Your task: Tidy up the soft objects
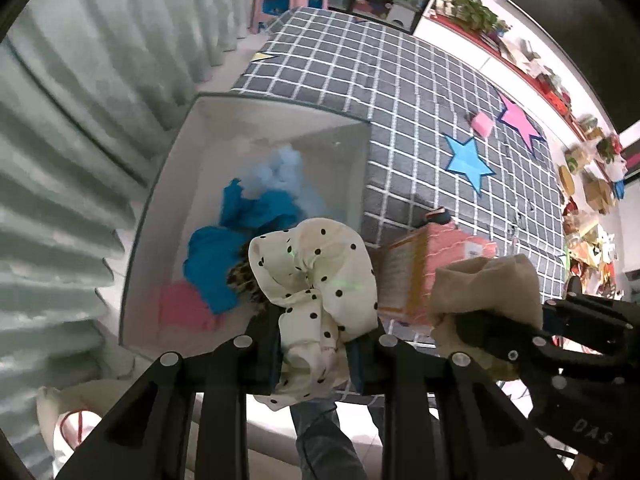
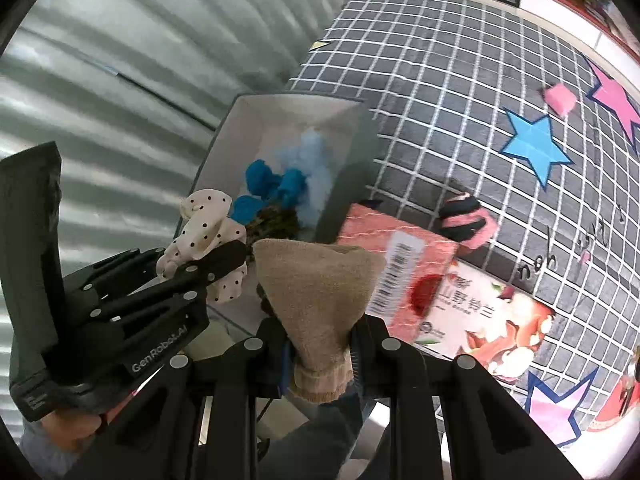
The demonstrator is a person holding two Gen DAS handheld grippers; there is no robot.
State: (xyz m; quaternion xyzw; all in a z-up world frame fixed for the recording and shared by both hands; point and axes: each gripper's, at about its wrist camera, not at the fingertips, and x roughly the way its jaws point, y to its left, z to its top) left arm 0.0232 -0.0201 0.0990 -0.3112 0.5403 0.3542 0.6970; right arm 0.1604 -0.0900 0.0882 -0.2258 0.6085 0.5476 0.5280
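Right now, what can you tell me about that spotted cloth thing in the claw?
The spotted cloth is cream with black dots, thin and ruffled like a scrunchie or bunched scarf. The left claw pinches its lower part, so the ruffles bulge above the fingers. It hangs over the near edge of the grey box, above blue cloths.

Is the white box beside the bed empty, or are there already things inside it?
Not empty. The white box already holds blue cloths, a pale blue fluffy piece and something pink.
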